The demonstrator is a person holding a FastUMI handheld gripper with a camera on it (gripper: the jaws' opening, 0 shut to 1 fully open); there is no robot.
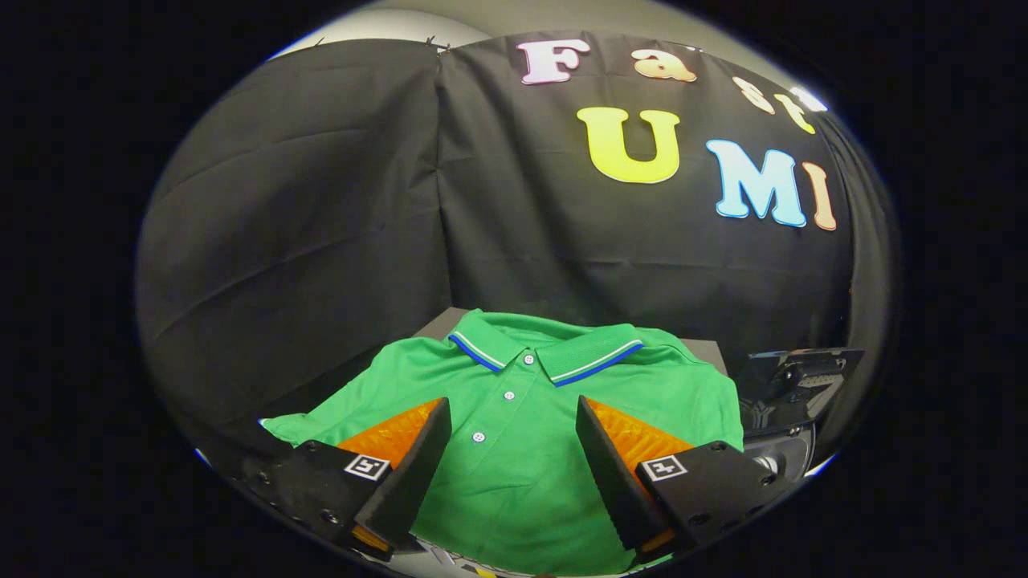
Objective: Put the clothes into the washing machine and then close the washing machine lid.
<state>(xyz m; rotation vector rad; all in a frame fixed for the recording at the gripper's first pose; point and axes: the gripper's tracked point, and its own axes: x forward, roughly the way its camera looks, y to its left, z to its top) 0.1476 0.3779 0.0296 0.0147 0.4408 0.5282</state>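
Note:
A green polo shirt with a blue-and-white trimmed collar and white buttons lies spread flat on a dark surface, collar away from me. My gripper hovers over the shirt's chest with its two fingers wide apart, open, one on each side of the button placket. Nothing sits between the fingers but the cloth below. I cannot tell whether the fingertips touch the fabric.
A dark machine part with a silvery round fitting stands just right of the shirt, beyond the right finger. The black cloth wall hangs close behind the surface.

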